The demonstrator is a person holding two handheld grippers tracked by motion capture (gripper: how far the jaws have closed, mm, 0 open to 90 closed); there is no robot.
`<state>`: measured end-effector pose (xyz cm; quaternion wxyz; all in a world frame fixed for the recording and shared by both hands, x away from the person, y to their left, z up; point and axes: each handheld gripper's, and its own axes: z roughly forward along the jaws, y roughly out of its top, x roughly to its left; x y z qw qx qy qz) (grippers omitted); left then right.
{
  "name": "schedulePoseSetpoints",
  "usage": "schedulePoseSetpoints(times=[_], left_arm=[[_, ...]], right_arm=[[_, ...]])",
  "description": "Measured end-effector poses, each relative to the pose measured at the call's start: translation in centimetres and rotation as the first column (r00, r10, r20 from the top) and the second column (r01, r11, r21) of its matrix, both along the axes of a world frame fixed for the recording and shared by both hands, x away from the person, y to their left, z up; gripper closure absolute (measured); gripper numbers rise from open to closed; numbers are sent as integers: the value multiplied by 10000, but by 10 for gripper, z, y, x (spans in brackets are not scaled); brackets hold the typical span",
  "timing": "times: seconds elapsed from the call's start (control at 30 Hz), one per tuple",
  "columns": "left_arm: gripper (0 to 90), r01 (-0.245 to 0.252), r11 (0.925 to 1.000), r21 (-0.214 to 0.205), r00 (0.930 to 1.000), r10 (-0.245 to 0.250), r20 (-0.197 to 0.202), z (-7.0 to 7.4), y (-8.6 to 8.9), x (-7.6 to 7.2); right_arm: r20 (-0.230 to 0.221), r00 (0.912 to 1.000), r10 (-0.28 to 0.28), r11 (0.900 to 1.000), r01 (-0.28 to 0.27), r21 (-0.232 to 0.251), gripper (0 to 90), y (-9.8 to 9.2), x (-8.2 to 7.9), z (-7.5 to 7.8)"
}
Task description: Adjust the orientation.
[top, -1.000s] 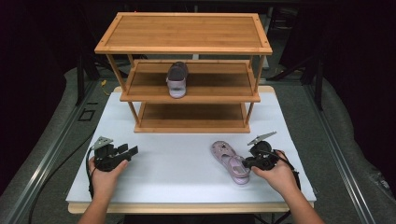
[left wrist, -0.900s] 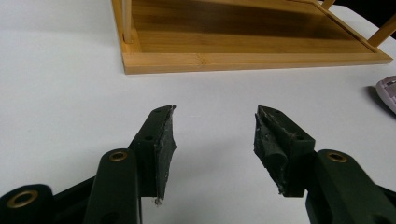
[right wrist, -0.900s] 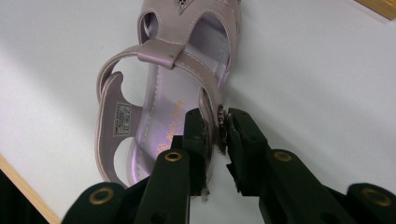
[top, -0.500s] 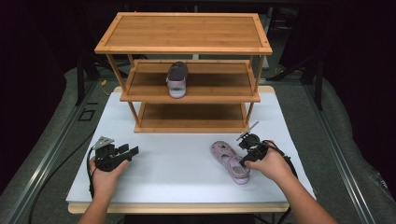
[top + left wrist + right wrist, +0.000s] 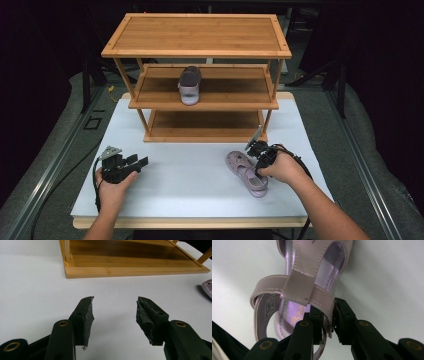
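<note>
The right gripper (image 5: 259,150) is resting over the sandal (image 5: 245,173) on the white table (image 5: 190,180). In the right gripper view, its jaws are clamping the side strap (image 5: 329,315) of the sandal (image 5: 304,290): one jaw is sitting inside the shoe against the lilac insole, the other is sitting outside, and the strap is pinched between them. The jaws have just been closing, with that strap between them. The rest of the sandal is extending ahead of the jaws, sole flat on the table, with the wide cross strap (image 5: 298,287) just beyond the tips.

The left gripper (image 5: 131,164) is lying low over the table at the person's left, well apart from the sandal. In the left gripper view, its fingers (image 5: 85,315) are standing wide apart with only bare table (image 5: 37,290) between them, so this tool is released and is holding nothing. Ahead of its jaws, the bottom board of the wooden rack (image 5: 130,262) is standing on the table; the sandal (image 5: 207,288) is showing at the far right edge of that view.

Beyond both grippers, the rack (image 5: 197,35) is carrying a second sandal (image 5: 189,85) on its middle shelf, toe facing the person.
</note>
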<state>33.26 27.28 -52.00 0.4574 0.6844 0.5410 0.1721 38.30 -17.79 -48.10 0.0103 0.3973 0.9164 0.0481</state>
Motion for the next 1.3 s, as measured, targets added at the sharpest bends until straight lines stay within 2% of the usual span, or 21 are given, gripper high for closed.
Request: schedulePoseSetpoints(times=[0.03,0.13,0.17,0.23,0.57,0.63,0.67,0.73,0.9,0.93,0.97,1.17,1.2,1.3], left_arm=[[470,3,10000,2,10000,-3,0,0,0,0],[470,1,10000,-4,10000,-1,6,0,0,0],[470,6,10000,2,10000,-6,1,0,0,0],[470,-1,10000,-20,10000,1,-15,0,0,0],[470,-43,10000,-33,10000,43,8,-1,1,0],[470,-40,10000,-29,10000,40,-1,-1,1,0],[470,-40,10000,-29,10000,40,-1,-1,1,0],[470,-46,10000,-32,10000,46,3,0,1,0],[470,-47,10000,-46,10000,47,4,0,1,0],[470,-55,10000,-44,10000,55,10,-1,1,0],[470,-41,10000,-42,10000,41,1,0,2,0],[470,-84,9999,-76,10000,85,29,0,2,0],[470,-106,9999,-84,9999,106,39,0,3,0],[471,-118,9999,-83,9999,118,33,0,3,0]], right_arm=[[-220,9998,-12,10000,10,-67,774,0,1,1],[-117,9999,-44,9999,43,-99,783,-1,2,-1],[-314,9995,-8,9998,2,-218,782,-1,3,0],[-337,9994,-12,9998,5,-220,789,-2,3,0],[-178,9998,-101,9999,99,-110,830,-1,3,-2],[-329,9994,-59,9998,54,-170,831,-1,3,0],[-183,9998,-128,9999,128,-7,832,-2,3,-1],[-203,9997,-124,9997,128,183,834,-2,3,-1],[-61,9998,-185,9996,186,207,835,-2,1,2],[-205,9997,-135,9998,139,152,836,-2,2,4],[21,9998,-193,9993,192,328,836,-3,1,3],[185,9990,-404,9961,388,797,836,-3,-1,7],[241,9984,-505,9917,473,1192,836,-4,-3,7],[552,9976,-412,9884,326,1482,836,-4,-7,8]])
